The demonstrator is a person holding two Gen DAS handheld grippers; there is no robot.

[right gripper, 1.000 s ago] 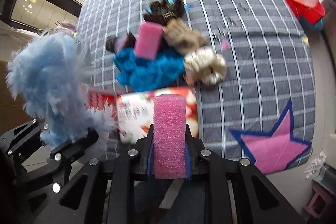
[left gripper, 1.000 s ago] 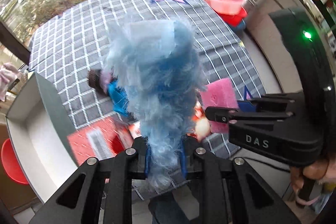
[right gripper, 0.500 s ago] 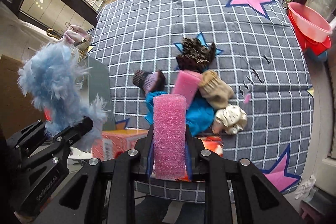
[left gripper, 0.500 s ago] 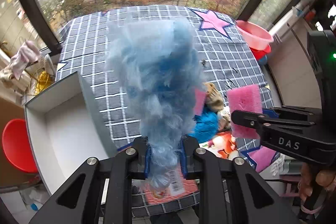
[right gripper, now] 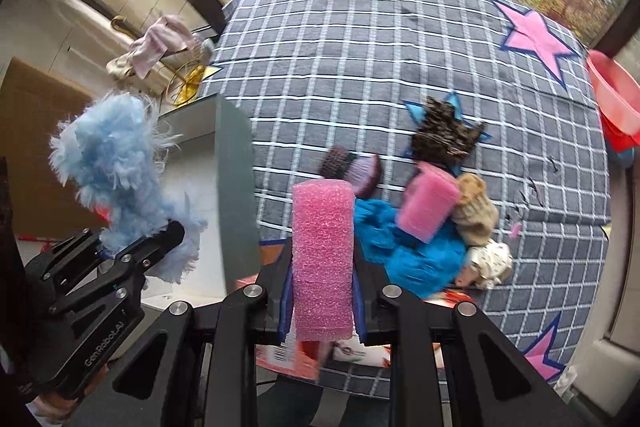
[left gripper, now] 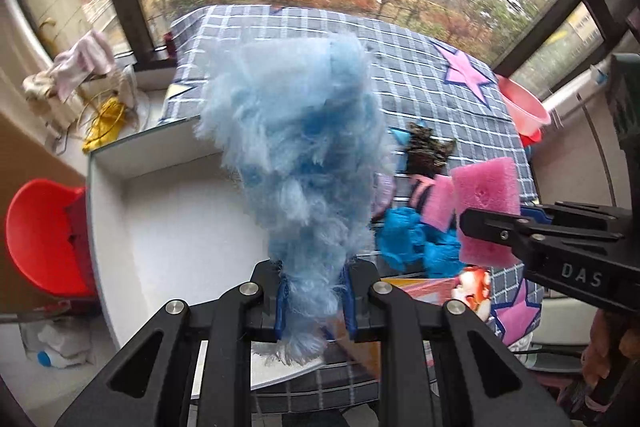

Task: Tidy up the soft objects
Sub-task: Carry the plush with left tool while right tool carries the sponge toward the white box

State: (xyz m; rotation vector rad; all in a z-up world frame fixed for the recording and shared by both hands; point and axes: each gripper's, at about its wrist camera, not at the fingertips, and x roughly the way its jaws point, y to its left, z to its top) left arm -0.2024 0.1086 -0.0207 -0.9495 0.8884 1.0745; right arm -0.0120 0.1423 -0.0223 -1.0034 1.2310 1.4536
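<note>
My left gripper (left gripper: 314, 301) is shut on a fluffy light-blue soft toy (left gripper: 296, 155), held above a white open box (left gripper: 176, 227). In the right wrist view the same toy (right gripper: 116, 179) and left gripper (right gripper: 132, 247) hang over the box (right gripper: 232, 195) at the left. My right gripper (right gripper: 322, 301) is shut on a pink sponge (right gripper: 322, 259), seen also in the left wrist view as the pink sponge (left gripper: 486, 211). On the checked cloth (right gripper: 360, 67) lies a pile: a second pink sponge (right gripper: 428, 207), a bright blue fluffy piece (right gripper: 404, 255), a tan plush (right gripper: 476, 215) and a dark furry piece (right gripper: 444, 139).
A red stool (left gripper: 44, 235) stands left of the box. Pink and red basins (left gripper: 522, 107) sit at the cloth's far right edge. A printed red carton (right gripper: 400, 343) lies under the pile near the front edge. Cloths and yellow cord (left gripper: 100, 123) clutter the windowsill.
Both grippers have swung left with their loads; the box has come under the blue toy and the pile has slid to the right in both views. Both grips are unchanged.
</note>
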